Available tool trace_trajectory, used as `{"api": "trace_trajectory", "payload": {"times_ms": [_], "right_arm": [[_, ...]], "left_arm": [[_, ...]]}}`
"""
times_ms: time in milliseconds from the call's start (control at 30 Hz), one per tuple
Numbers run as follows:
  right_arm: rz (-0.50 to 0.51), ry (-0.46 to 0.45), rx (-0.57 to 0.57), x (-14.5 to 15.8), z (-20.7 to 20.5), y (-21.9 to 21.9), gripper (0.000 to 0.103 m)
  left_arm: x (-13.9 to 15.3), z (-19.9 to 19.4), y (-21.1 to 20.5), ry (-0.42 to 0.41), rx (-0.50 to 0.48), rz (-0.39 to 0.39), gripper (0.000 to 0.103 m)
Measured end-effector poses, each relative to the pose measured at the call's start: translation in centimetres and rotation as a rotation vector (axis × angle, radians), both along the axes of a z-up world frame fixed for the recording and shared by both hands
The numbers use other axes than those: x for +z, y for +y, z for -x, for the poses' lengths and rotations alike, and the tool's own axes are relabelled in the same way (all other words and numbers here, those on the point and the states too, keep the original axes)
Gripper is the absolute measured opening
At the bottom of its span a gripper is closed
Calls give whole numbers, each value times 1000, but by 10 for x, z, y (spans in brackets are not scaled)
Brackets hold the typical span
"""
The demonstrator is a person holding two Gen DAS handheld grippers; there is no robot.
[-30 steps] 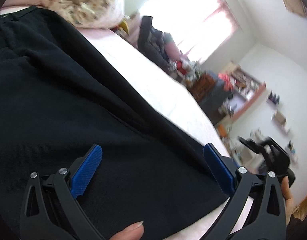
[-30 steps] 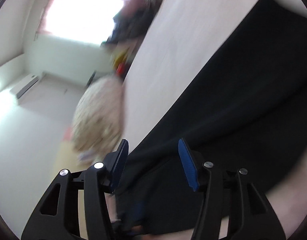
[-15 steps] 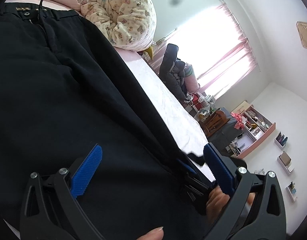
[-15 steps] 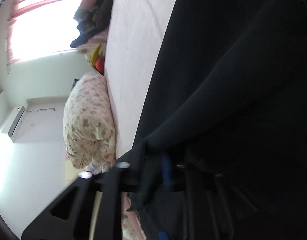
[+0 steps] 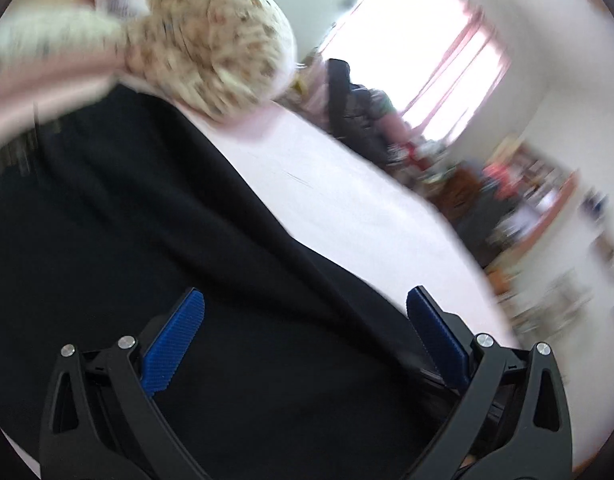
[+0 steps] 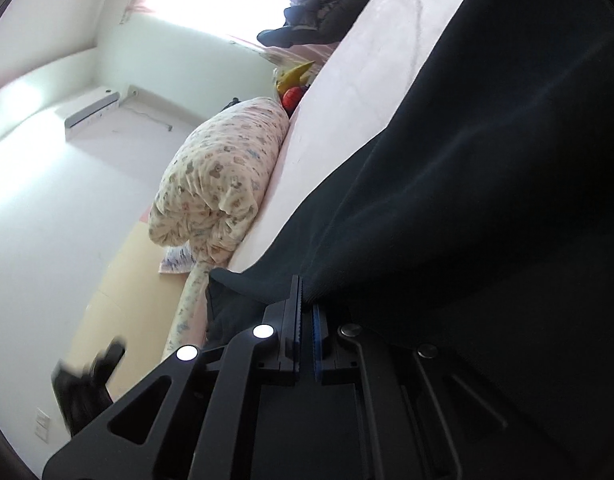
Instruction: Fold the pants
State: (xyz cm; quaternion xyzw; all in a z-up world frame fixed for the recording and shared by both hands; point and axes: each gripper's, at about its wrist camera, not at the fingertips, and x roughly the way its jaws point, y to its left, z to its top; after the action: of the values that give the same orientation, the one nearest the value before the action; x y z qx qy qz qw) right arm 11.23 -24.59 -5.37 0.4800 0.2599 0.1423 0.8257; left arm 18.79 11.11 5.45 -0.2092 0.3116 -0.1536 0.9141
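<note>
Black pants (image 5: pixel 155 248) lie spread on a pale pink bed (image 5: pixel 347 200). In the left wrist view my left gripper (image 5: pixel 305 316) hovers over the cloth with its blue pads (image 5: pixel 175 340) wide apart and nothing between them. In the right wrist view, which is rolled on its side, the pants (image 6: pixel 487 160) fill the right half. My right gripper (image 6: pixel 305 300) is shut on an edge of the black cloth, which bunches up between its pads.
A rolled quilt with a small print (image 5: pixel 211 52) lies at the head of the bed, also seen as the quilt (image 6: pixel 223 176) in the right wrist view. A bright window (image 5: pixel 419 36), a dark chair with clothes (image 5: pixel 351 100) and cluttered shelves (image 5: pixel 539 200) stand beyond the bed.
My right gripper closed on the edge of the pants and rolled sideways. The left gripper stayed open and swung toward the quilt, and the right gripper slipped out of its view.
</note>
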Motion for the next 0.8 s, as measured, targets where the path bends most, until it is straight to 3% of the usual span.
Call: {"api": "trace_trajectory", "payload": {"times_ms": [67,167,200,300,400,467,500,533,567,600,633,700,800], "right_arm": [[-22,-19,11,-1,2,-4,4],[-46,-46,21,-2,3,-8,4],[-54,-51,27,-7,12,-15,4],[-66,-58,41,-5,8,-12,5],[-67,-51,47,-5,7,-12,5],[-63,-45,47,-5,7,-12,5],[-62,-44,47,-5,6,-11,5],[-61,-43,47,-5,6,-11,5],[-58,-42,47,-4,7,-11,5],[-57,-41,46,-3,2,-8,5],[-58,-41,47,-3,2,-8,5],[-57,-42,50,2,-7,-2,5],[-71,-55,50,3,-9,-4,5]], "left_arm": [[7,-48,16,87,4,-70,101],[1,-113,38,245,29,-45,101],[-5,-139,48,314,63,7,101],[-23,-186,70,413,150,188,100],[-32,-218,76,423,225,243,96],[-32,-234,72,422,252,193,85],[-34,-240,69,430,282,135,74],[-35,-247,69,441,307,101,59],[-38,-253,69,463,330,77,50],[-41,-255,68,478,344,77,27],[-44,-257,72,491,372,91,16],[-46,-248,79,481,416,121,7],[-36,-227,83,416,450,123,6]]}}
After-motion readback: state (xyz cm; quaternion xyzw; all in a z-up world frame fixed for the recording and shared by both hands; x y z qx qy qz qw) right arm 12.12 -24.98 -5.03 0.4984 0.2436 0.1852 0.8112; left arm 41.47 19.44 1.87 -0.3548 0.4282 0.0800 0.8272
